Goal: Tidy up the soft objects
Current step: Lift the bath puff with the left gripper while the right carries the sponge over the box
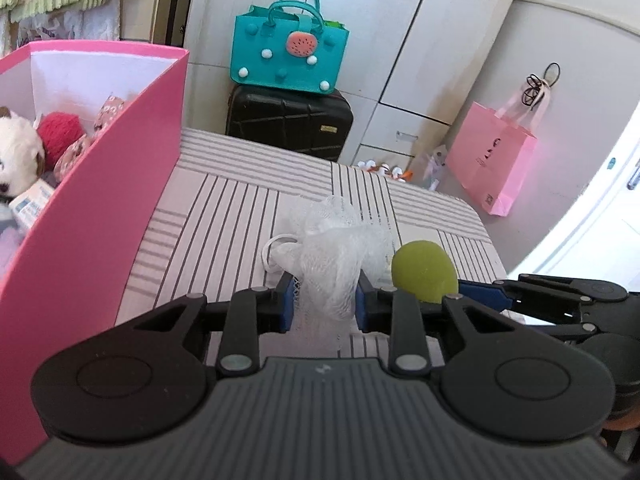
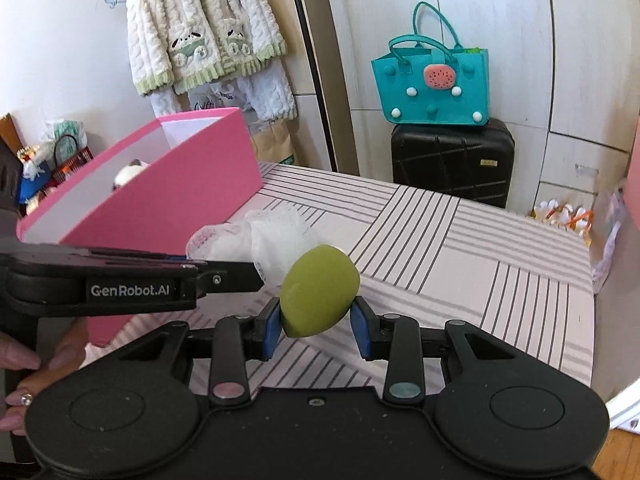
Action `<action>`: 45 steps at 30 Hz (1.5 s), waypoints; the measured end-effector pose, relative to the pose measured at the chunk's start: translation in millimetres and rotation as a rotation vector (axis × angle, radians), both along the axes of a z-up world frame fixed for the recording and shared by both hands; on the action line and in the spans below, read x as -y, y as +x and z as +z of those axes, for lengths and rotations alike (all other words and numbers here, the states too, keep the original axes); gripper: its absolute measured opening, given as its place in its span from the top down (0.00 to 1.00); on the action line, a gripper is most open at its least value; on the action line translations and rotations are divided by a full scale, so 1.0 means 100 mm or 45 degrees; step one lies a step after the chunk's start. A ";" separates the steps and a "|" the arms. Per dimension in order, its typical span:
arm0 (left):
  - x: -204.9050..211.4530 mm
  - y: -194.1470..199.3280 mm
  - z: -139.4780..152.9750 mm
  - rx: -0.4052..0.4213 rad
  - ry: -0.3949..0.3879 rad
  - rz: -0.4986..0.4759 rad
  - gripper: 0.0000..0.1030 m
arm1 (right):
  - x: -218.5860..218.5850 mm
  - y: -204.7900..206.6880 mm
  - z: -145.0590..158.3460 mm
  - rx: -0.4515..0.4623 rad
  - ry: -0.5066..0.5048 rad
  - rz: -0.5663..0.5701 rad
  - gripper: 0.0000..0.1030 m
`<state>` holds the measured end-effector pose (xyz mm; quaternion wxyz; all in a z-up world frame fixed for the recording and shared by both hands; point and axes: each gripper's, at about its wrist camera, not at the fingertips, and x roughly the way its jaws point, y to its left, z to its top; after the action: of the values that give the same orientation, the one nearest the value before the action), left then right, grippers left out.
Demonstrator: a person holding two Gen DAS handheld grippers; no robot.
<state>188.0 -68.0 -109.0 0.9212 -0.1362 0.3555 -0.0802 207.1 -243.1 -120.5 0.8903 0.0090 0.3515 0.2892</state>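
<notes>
While the left claw (image 1: 324,300) grips a white mesh pouf (image 1: 336,252) between its blue pads, the right claw (image 2: 318,322) holds a green sponge (image 2: 318,292), egg-shaped, pinched between its own blue pads. Both soft things hang above the striped table (image 1: 224,208), the sponge just right of the pouf and close to touching it. From the right wrist view the left claw reaches in from the left edge, its side marked GenRobot.AI, with the pouf bunched at its tip just behind the sponge; a hand (image 2: 28,368) shows at the lower left, wrapped around the handle. A pink box (image 1: 104,208) stands on the table to the left, open at the top, and inside it lie a white plush (image 1: 16,156), a red ball (image 1: 62,136) and some patterned cloth pieces. Beyond the table a teal bag (image 1: 288,56) sits on a black suitcase (image 1: 288,120), a pink paper bag (image 1: 492,160) hangs on the wall at right, and fleece clothes (image 2: 200,28) hang on the wall behind the box
</notes>
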 end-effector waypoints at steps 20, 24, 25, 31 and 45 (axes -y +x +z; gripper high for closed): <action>-0.36 -0.82 0.37 -0.115 -0.068 -0.313 0.74 | -0.07 -0.79 0.40 -0.014 -0.003 0.095 0.60; -0.40 -0.98 0.51 -0.091 -0.012 -0.366 0.74 | -0.08 -0.90 0.51 -0.029 0.012 0.131 0.60; -0.41 -1.02 0.55 -0.091 -0.005 -0.381 0.74 | -0.09 -0.93 0.53 -0.030 0.010 0.139 0.60; -0.45 -1.23 0.76 -0.086 0.064 -0.458 0.74 | -0.17 -1.11 0.71 -0.012 -0.033 0.204 0.60; -0.82 -1.54 1.16 -0.006 0.103 -0.459 0.74 | -0.39 -1.35 1.05 0.087 -0.070 0.276 0.59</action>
<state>34.1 13.7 6.7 0.8958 -0.0331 0.3792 -0.2294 72.5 -204.0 -15.3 0.8652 -0.0635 0.3277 0.3743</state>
